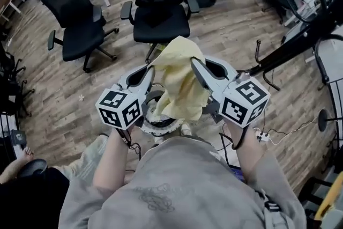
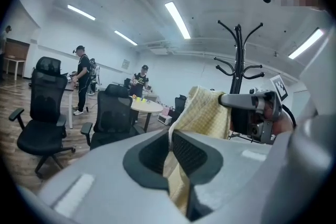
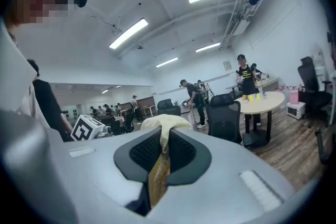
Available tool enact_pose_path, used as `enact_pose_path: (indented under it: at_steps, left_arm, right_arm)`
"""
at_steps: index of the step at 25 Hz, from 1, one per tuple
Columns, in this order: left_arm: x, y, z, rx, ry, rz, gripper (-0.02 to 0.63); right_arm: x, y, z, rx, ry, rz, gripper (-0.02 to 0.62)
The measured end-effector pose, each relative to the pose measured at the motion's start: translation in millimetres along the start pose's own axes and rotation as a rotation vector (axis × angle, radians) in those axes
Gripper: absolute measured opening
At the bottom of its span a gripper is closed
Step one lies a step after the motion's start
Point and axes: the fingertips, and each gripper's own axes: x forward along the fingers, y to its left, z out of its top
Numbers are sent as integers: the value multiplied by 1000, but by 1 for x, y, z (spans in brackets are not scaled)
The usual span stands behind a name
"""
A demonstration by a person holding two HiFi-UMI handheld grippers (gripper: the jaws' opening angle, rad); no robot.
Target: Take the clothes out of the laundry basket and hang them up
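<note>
Above the laundry basket (image 1: 161,125), left gripper (image 1: 151,68) and right gripper (image 1: 194,63) each clamp the yellow cloth (image 1: 179,83) (top edge, hanging long-axis down); coat rack (image 1: 289,46) stands nearer the right.

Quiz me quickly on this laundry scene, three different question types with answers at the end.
1. True or false: the left hand-held gripper and the right hand-held gripper are both shut on the cloth.
2. The cloth is: A yellow, B blue, C black.
3. Fill in: the black hooked stand behind the cloth, left gripper view, is a ____.
Key: 1 true; 2 A; 3 coat rack.
</note>
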Motion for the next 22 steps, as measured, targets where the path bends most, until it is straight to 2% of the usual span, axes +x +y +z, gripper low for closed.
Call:
enact_pose_path:
  at_steps: [6, 13, 17, 22]
  left_arm:
    - [50, -37, 48, 72, -41, -110, 23]
    - [114, -97, 90, 172, -58, -257, 26]
    - [144, -134, 93, 199, -36, -345, 27]
    - [161, -180, 78, 218, 11, -452, 29]
  right_arm:
    - [-33, -53, 46, -54, -98, -156, 38]
    - [-90, -117, 89, -160, -189, -388, 38]
    - [-130, -139, 91, -171, -206, -508, 38]
    - [-183, -140, 77, -179, -205, -625, 38]
